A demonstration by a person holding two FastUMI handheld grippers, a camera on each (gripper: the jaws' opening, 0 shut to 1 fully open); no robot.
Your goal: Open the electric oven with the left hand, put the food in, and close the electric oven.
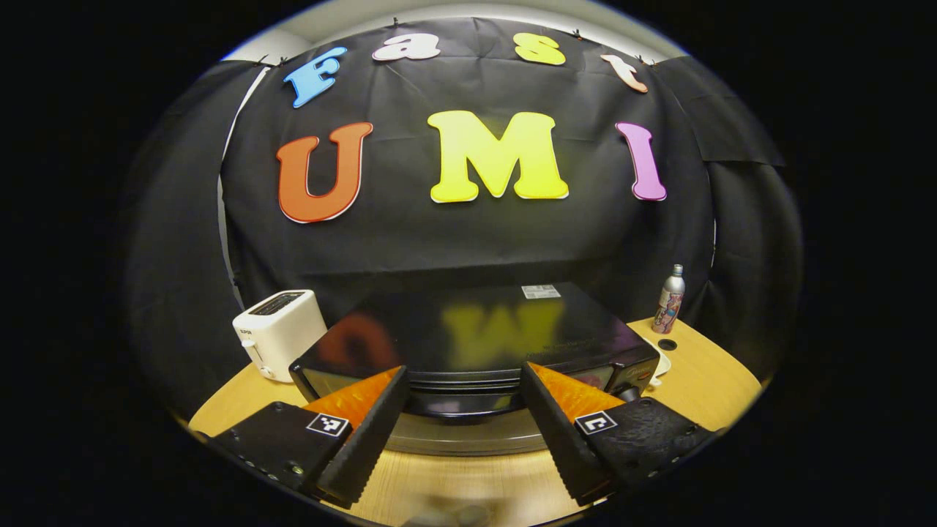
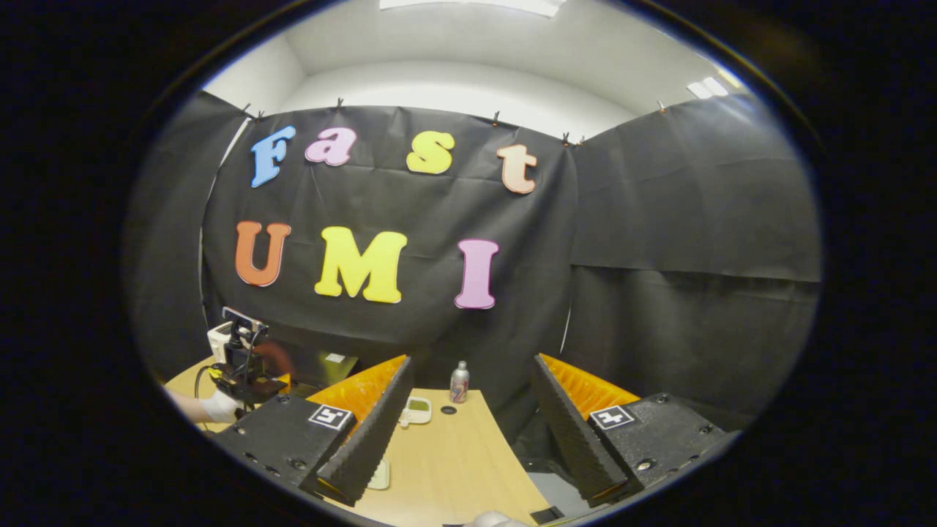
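Approaching the electric oven (image 1: 476,337) is the step in hand, by my reading: its door looks closed, and the left gripper (image 1: 463,410), low centre of the left gripper view, hangs in front of it with fingers wide apart and nothing between them. The oven sits at centre frame on the wooden table (image 1: 717,380), glossy black top toward the camera, its front edge running between the two fingers. The handle is hard to pick out in the dark front band; best to line both fingers level with that band and square to it before closing, so the grip takes the bar evenly and the door swings without twisting. A white toaster (image 1: 280,333) stands just beside the oven at left, a slim bottle (image 1: 670,300) near the far right. The right gripper (image 2: 468,424), bottom of its own view, is likewise spread and empty, over bare table. A small white dish (image 2: 417,410) lies ahead of it, possibly holding the food; I cannot tell.
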